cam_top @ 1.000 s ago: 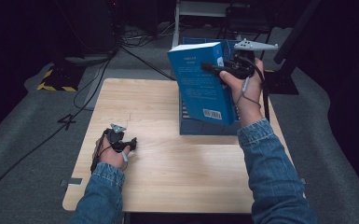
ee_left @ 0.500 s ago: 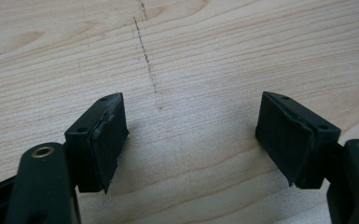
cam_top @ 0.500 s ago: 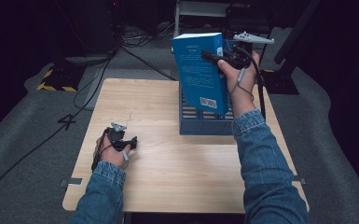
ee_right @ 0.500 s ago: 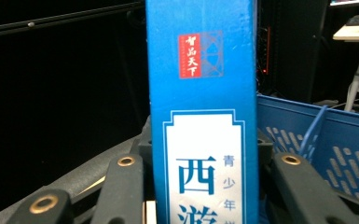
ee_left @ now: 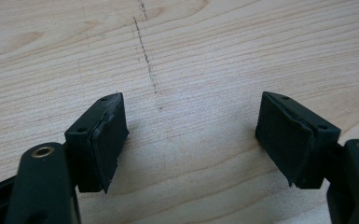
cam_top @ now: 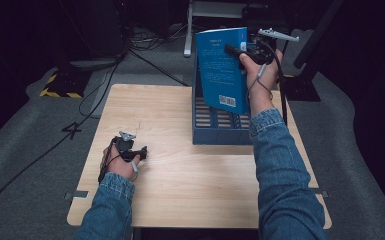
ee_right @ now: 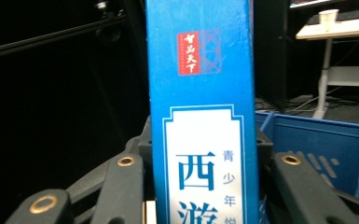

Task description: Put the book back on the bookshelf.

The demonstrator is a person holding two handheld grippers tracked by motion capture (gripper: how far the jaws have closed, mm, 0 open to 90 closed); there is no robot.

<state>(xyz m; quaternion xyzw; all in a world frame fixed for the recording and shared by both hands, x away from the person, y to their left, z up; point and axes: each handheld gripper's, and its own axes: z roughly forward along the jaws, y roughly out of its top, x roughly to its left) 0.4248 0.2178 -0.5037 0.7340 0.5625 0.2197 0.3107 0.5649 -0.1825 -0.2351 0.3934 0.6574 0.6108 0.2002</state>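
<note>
The right gripper [cam_top: 236,51] is squeezing a blue book [cam_top: 221,67] by its spine, holding it upright over the blue crate [cam_top: 220,134]. Its own view is showing the spine's lettering [ee_right: 200,186]. The left gripper [ee_left: 191,135] is resting wide apart, with bare desk [ee_left: 191,60] between.

Light wooden table [cam_top: 195,175], rectangular, pale grain running along its length, standing on grey carpeted floor [cam_top: 25,150]. Faint dark pencil-like line across the boards near the left side, seen close in the left gripper view [ee_left: 145,51]. Blue slatted plastic crate [cam_top: 220,127] resting directly on the far right part of the top, its near wall well back from the front edge. Left gripper [cam_top: 136,155] lying low on the near left part of the top, jaws spread wide just over bare wood. Black cables [cam_top: 80,125] trailing over the floor left of the table, yellow-black hazard tape [cam_top: 55,85] beyond.
</note>
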